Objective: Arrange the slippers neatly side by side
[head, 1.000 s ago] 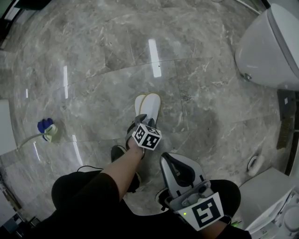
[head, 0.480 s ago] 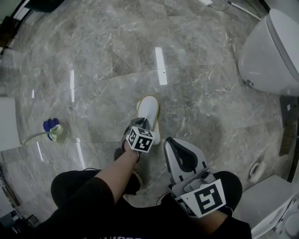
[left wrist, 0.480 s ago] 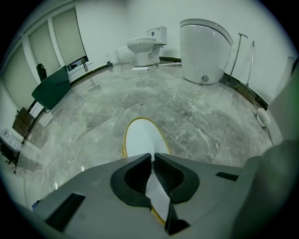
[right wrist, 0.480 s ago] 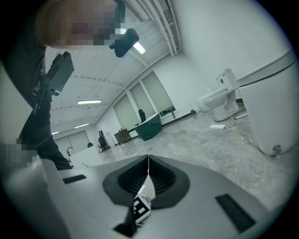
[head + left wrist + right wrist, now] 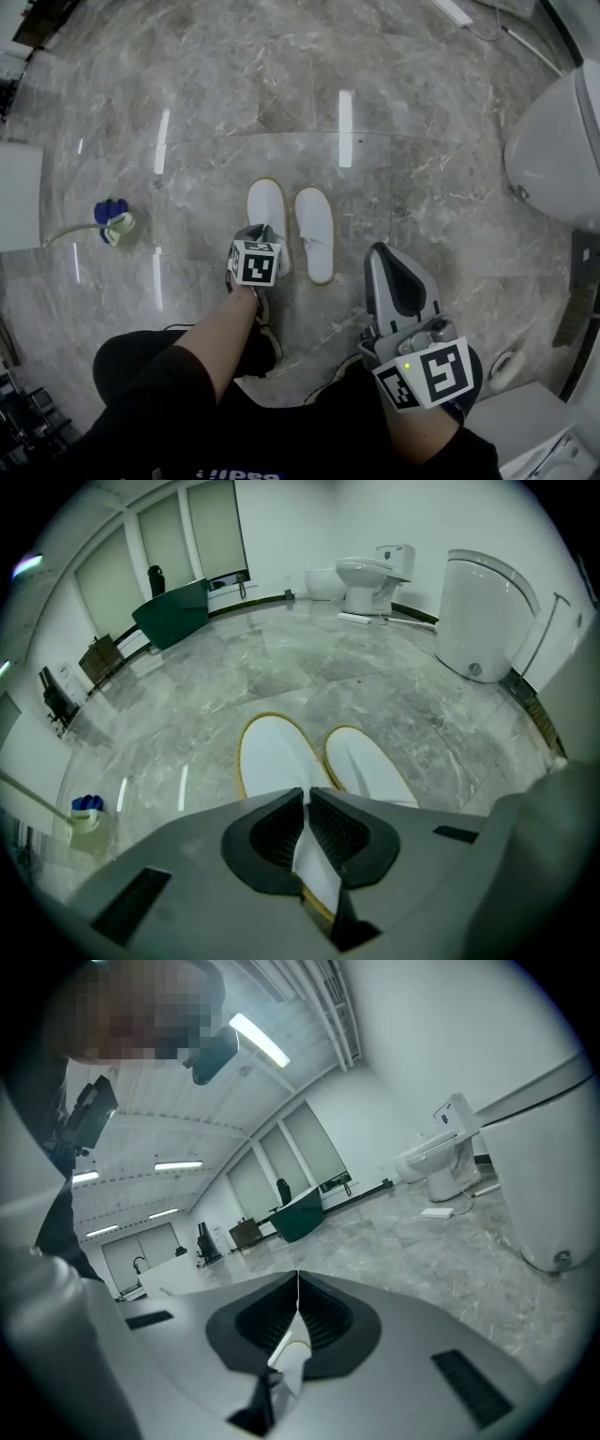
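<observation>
Slippers side by side: left slipper (image 5: 272, 757) at 9 o'clock of right slipper (image 5: 370, 766). Jaws of left gripper (image 5: 307, 808) just closed, pinching left slipper's heel edge. Closed too: right gripper (image 5: 297, 1283), at 4 o'clock of pair. Risk: thin pinch slips, or pull bumps right slipper crooked.

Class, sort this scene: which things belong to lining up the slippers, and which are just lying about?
Belong to the job: left-hand slipper, its heel pinched by the left gripper, whose fingers have just closed; right-hand slipper beside it.
Lying about: toilet; blue-topped bottle.
</observation>
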A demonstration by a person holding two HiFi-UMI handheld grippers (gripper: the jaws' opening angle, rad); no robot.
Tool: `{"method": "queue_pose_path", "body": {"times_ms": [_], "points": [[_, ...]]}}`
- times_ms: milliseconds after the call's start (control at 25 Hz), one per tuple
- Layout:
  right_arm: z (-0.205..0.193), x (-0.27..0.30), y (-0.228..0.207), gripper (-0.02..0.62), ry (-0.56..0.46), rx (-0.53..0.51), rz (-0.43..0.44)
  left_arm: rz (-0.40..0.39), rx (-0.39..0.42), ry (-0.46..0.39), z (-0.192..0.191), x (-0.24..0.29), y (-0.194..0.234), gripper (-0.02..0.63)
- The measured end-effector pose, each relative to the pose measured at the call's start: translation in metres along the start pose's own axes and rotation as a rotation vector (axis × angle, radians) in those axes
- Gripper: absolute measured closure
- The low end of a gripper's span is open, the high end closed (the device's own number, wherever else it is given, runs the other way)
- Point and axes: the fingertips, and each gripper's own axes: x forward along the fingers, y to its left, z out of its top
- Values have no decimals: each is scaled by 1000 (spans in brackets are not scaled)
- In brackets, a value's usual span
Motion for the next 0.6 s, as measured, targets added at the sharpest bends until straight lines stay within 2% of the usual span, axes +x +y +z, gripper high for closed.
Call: {"method": "queue_pose_path", "body": {"times_ms": [200,360,600], "points": [[-7,3,7,597,23,-4,29,4,-33,17,-16,10,1,583],[-14,1,9,597,44,-13,28,-4,-10,37,-26,22,-11,583],[-28,1,7,597,86,-36,22,-14,-65,73,-43,39,-18,583]]}}
